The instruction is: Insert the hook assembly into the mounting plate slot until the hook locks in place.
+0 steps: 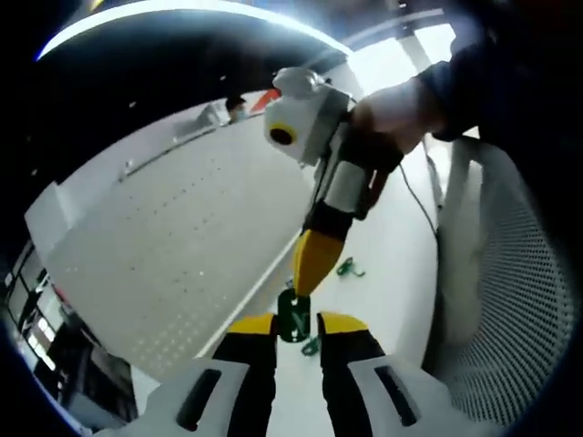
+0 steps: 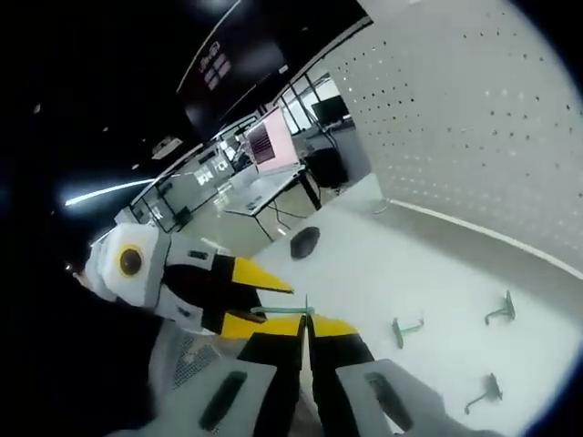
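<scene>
A dark green hook piece [image 1: 293,316] sits between the yellow-tipped jaws of my left gripper [image 1: 294,325], which is shut on it. My right gripper [image 1: 307,284] comes down from the upper right, its tips closed on the top of the same piece. In the right gripper view, my right gripper [image 2: 305,328] is shut on a thin green edge, and a green rod [image 2: 278,312] runs left into the left gripper [image 2: 271,305]. The white perforated mounting plate [image 1: 182,228] stands upright at the table's far side [image 2: 474,118], apart from both grippers.
Loose green hooks lie on the white table [image 1: 349,268] [image 2: 407,328] [image 2: 500,309] [image 2: 483,393]. A dark oval object [image 2: 303,241] rests farther back. A white mesh panel [image 1: 519,300] stands close on the right. A person's sleeve and hand [image 1: 401,109] hold the right gripper.
</scene>
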Motion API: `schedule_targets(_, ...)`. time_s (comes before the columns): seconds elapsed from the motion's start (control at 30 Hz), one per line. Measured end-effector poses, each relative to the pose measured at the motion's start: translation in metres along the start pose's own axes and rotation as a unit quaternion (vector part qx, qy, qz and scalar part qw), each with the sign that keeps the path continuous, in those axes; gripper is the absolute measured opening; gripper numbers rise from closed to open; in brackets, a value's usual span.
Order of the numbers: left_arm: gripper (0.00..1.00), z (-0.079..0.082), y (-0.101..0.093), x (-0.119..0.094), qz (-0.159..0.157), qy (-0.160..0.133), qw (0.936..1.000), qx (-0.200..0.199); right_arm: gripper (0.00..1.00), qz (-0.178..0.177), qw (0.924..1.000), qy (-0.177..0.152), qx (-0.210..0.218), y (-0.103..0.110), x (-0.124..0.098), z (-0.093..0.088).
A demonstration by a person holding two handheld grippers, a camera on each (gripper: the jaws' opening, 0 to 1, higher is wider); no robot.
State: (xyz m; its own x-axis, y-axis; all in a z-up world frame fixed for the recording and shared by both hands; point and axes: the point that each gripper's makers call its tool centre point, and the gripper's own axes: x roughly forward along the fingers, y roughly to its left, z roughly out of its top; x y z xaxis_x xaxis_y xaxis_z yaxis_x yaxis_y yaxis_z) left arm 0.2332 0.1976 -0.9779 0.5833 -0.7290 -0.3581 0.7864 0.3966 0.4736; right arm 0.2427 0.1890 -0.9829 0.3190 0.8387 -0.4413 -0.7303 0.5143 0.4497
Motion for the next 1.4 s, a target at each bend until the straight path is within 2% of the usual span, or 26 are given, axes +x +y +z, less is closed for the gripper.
schedule_targets(0.4, 0.07, 0.001, -0.003, 0.0, -0.008, -0.002, 0.9998, 0.017, 0.0, 0.004, 1.0, 0.002, 0.006, 0.005, 0.0, -0.001)
schedule_targets(0.7, 0.06, 0.0, -0.004, 0.001, -0.009, 0.001, 0.9999, 0.013, 0.0, 0.001, 0.9999, 0.004, 0.01, 0.008, 0.001, -0.001)
schedule_targets(1.07, 0.04, 0.002, -0.005, 0.001, -0.01, -0.004, 0.9996, 0.027, 0.0, -0.004, 0.9999, 0.002, 0.012, 0.012, -0.003, -0.001)
schedule_targets(1.23, 0.03, 0.003, -0.003, 0.0, -0.008, -0.01, 0.9997, 0.019, 0.0, -0.004, 1.0, -0.003, 0.005, 0.013, -0.003, 0.002)
schedule_targets(1.4, 0.03, 0.007, 0.002, -0.003, -0.004, -0.028, 0.9994, -0.017, 0.01, 0.0, 0.9999, -0.015, -0.005, 0.016, -0.005, 0.008)
